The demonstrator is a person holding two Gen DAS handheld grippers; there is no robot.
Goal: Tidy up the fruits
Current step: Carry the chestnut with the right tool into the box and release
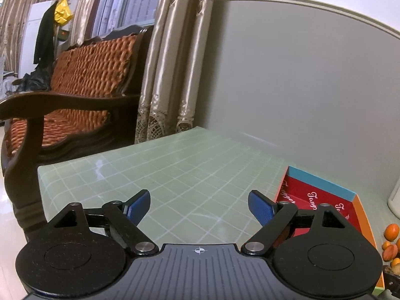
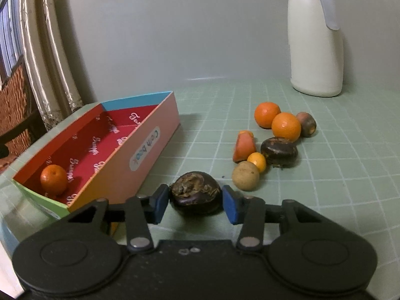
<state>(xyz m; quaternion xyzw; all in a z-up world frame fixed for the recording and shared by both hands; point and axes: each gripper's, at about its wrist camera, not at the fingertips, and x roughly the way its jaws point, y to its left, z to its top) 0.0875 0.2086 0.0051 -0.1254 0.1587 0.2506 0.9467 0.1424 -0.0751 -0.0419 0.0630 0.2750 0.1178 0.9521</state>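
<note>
right hand-held gripper (image 2: pixel 195 201) clamping chestnut (image 2: pixel 196 193) (box (image 2: pixel 140 160) beside)

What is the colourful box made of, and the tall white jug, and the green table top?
The colourful open box looks like thin cardboard: flat folded walls, matte printed colours, lettering inside. The tall white jug with a grey lid seems smooth plastic with a soft sheen, though coated metal is possible. The pale green gridded table top looks like a glossy mat or tile; light reflects off it.

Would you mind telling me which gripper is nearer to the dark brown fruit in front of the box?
Right. The right gripper has that dark brown fruit between its fingers, beside the box. The left gripper hangs open over bare mat, across the box.
</note>
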